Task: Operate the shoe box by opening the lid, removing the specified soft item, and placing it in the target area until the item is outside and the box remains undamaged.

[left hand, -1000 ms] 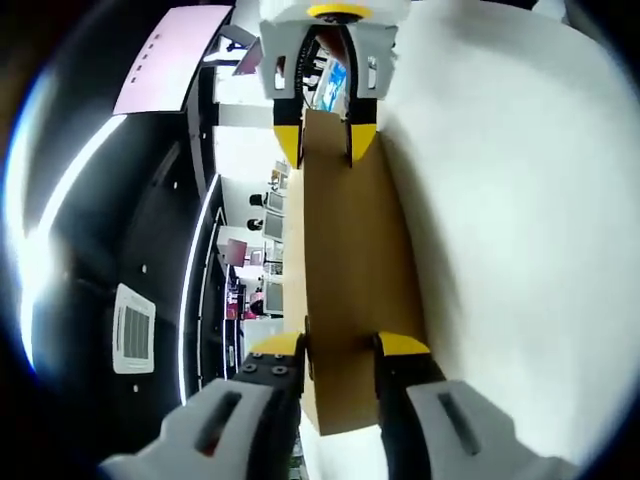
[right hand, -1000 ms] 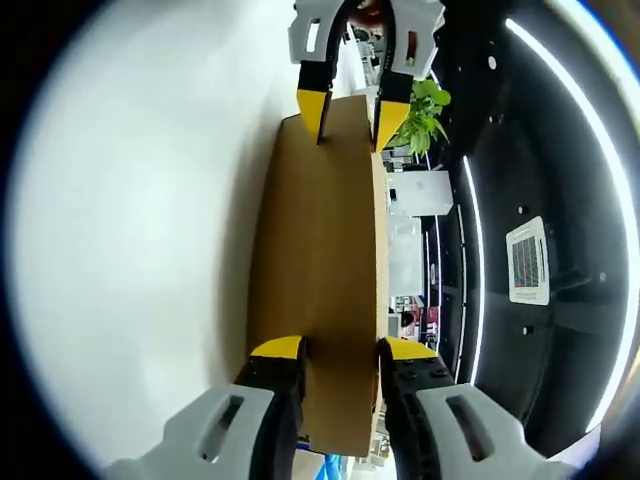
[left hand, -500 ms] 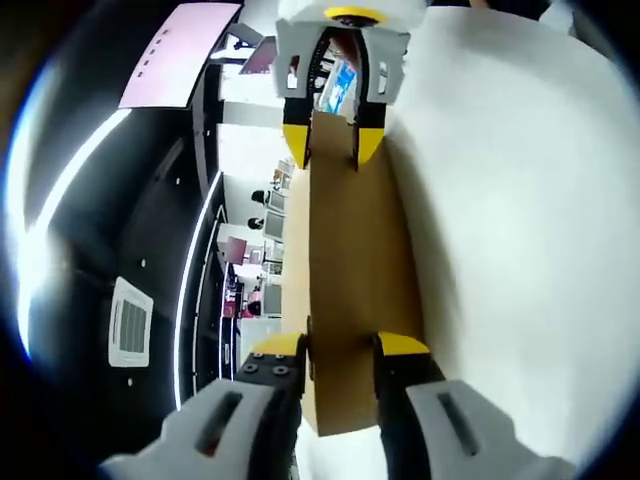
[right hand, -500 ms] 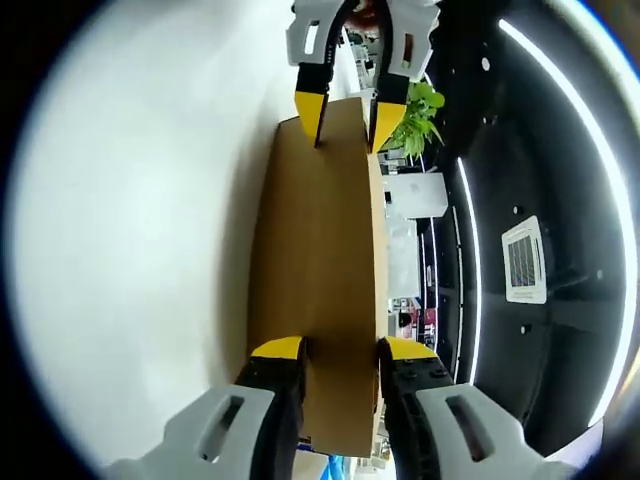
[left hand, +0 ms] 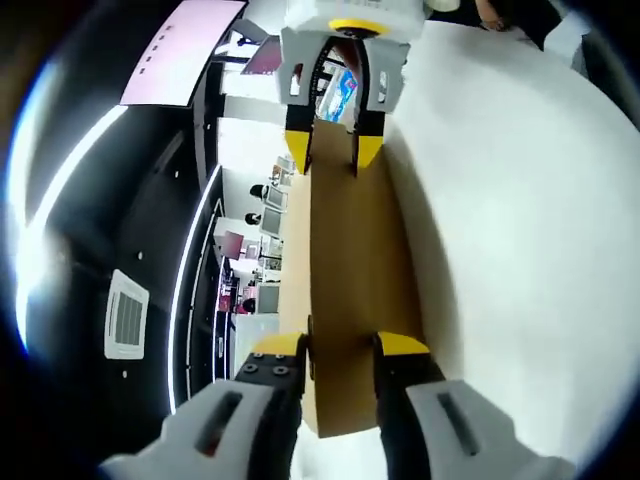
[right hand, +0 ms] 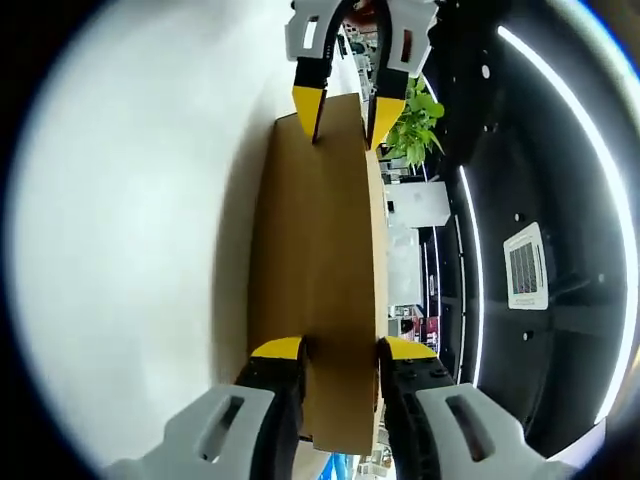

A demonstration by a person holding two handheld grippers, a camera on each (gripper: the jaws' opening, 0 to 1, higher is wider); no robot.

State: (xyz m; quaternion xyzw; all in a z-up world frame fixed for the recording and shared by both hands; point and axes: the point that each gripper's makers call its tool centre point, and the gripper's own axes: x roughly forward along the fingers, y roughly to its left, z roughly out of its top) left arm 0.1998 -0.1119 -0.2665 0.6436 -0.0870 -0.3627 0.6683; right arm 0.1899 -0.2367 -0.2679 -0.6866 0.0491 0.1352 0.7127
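Very little is changing over the last second: in the left gripper view the far gripper and the ceiling lights behind it are sliding slightly toward 12 o'clock, and in the right gripper view the green potted plant point(right hand: 418, 122) is drifting the same way. The whole picture shifts together, so this reads as a small tilt of both hands, not a move of the load. For the task, that suggests the lid is being carried or turned steadily, with the soft item not yet reached.

The flat brown cardboard shoe-box lid point(left hand: 348, 270) is being held edge-on between the two tools, running from 6 o'clock up to 12 o'clock in both views, against a plain white surface point(left hand: 520, 250). The left gripper point(left hand: 340, 346) is clamping the lid's near end, its yellow-tipped jaws closed onto the cardboard from either side. The right gripper point(left hand: 331, 152) is pinching the far end at 12 o'clock there. In the right gripper view the roles swap: the right gripper point(right hand: 340, 348) is gripping the near end of the lid point(right hand: 318, 270), and the left gripper point(right hand: 342, 104) is biting the far end.

Both hands are facing each other along the lid, rolled sideways, since ceiling panels are lying at 9 o'clock in one view and 3 o'clock in the other.
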